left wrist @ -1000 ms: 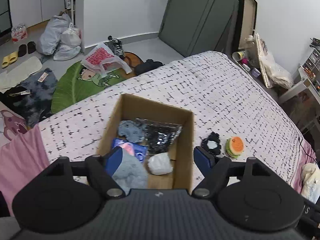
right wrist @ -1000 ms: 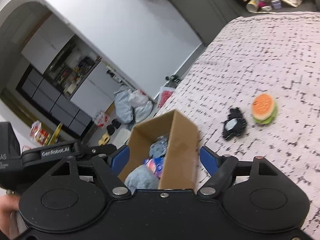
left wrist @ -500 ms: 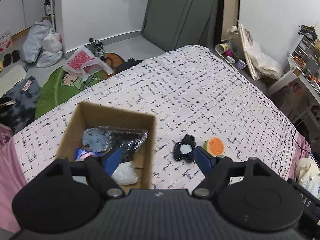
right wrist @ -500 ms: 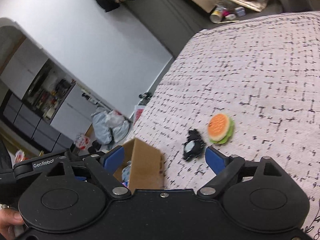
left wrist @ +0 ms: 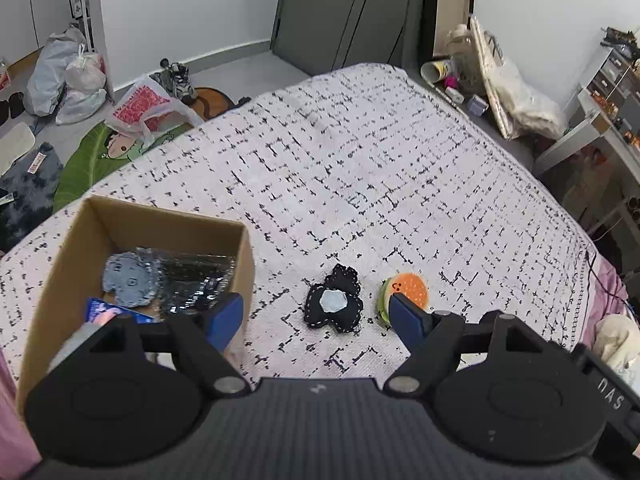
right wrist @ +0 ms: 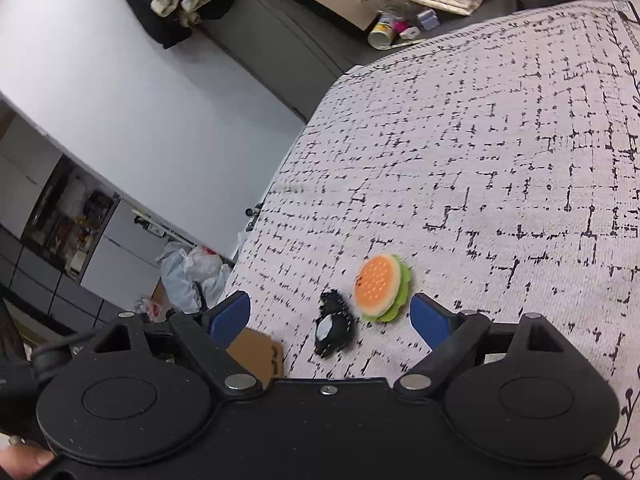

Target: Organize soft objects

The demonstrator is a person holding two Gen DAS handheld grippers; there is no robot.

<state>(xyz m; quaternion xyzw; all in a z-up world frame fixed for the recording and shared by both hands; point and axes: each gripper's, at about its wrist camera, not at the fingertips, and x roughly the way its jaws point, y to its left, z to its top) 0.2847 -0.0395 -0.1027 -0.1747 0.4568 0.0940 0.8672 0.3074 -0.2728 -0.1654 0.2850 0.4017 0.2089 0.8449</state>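
Now both wide: left gripper (left wrist: 315, 314), right gripper (right wrist: 330, 318). Black soft toy (left wrist: 334, 304) mid-frame, just ahead between left fingers; burger toy (right wrist: 382, 288) beside.

The bed (left wrist: 360, 168) is covered by a pale spread printed with broken black lines. Three things are seen lying directly on it. A cardboard box (left wrist: 244, 256) is set at the left, open at the top. To its right, apart from it, a black soft toy (left wrist: 334, 306) with a pale centre is laid flat. Just beside that, on the right, a burger plush (left wrist: 406, 290) is found, orange on top with a green edge; in the right wrist view it (right wrist: 380, 288) is seen beyond the toy (right wrist: 334, 328).
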